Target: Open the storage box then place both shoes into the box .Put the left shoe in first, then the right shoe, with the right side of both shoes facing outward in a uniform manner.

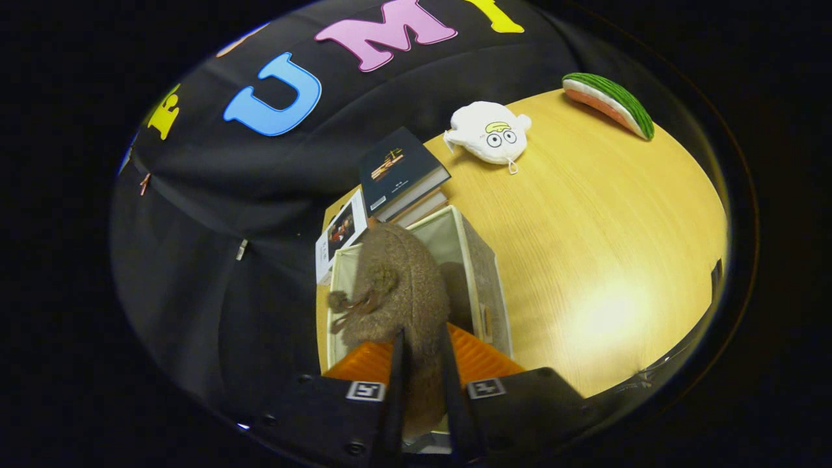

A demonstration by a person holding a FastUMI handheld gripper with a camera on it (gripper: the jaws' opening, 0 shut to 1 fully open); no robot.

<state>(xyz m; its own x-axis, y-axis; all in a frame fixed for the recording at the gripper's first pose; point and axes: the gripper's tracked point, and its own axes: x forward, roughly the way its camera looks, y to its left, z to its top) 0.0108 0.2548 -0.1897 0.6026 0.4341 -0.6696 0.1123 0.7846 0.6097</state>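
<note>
Holding a fuzzy brown shoe (400,286) between our jaws, we have it hanging over the open storage box (478,273), which sits at the desk (604,260) edge nearest the black cloth wall. Both fingers (396,370) press on the shoe's flanks, set narrow around its soft body, so the gripper (421,383) carries the shoe's full weight. The pinch sits at the end nearest us, which lets the far end of the shoe lead down into the opening. A small pompom with a bow (364,299) shows on the shoe's side toward the cloth wall; we cannot tell from here whether this is the left or the right shoe. The box's pale lining is visible beside and beyond the shoe, and we see no second shoe inside, though the held shoe hides much of the interior. We judge this to be the lowering step for 1 shoe.

Just beyond the box lie stacked books (403,175), touching or nearly touching its far rim. Well apart, toward the desk's far side, rest a white plush toy (487,133) and a watermelon-slice cushion (611,104), clear of our path.
</note>
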